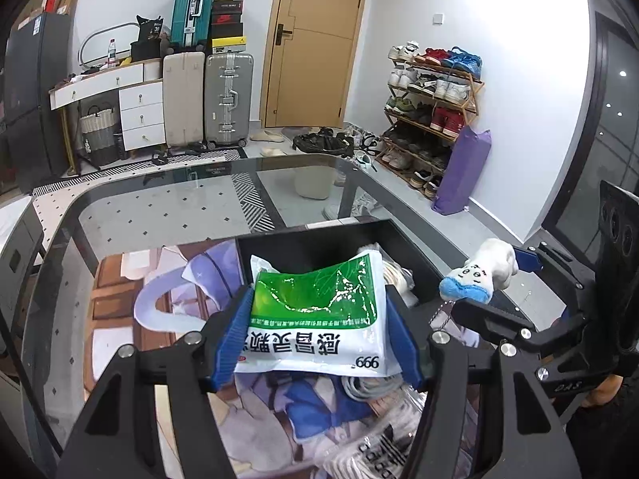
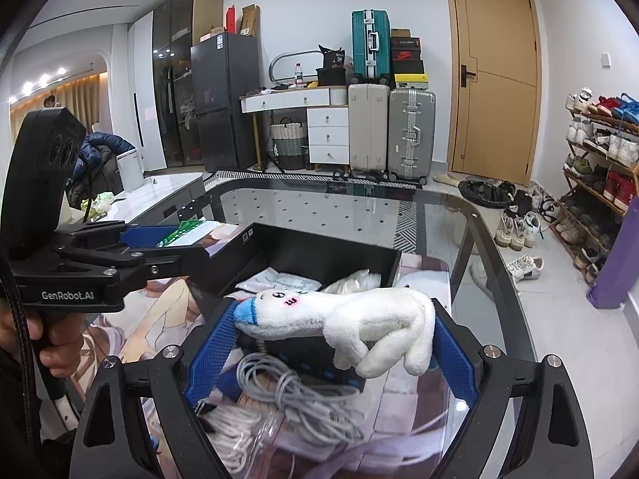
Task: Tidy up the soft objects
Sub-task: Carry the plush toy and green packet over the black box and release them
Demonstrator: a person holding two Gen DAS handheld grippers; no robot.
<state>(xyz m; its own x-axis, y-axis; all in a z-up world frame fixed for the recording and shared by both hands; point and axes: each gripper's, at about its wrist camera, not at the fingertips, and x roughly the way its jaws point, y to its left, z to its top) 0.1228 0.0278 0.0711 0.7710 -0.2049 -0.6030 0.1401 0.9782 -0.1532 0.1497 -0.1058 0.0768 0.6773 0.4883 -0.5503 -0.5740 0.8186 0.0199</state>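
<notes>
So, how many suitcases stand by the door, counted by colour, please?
Teal suitcase: 1
Beige suitcase: 1
Grey suitcase: 1
Total: 3

We see a green-and-white packet printed with dark characters, caught between blue ribbed pads on the black left gripper. The plush toy is white with a light blue snout and a pink cheek mark (tiny black eyes too), set against the black right gripper and its blue pads. Below we spot a grey coiled cable, a black box, and a pastel lilac-and-cream printed mat on the dark glass desk.
</notes>
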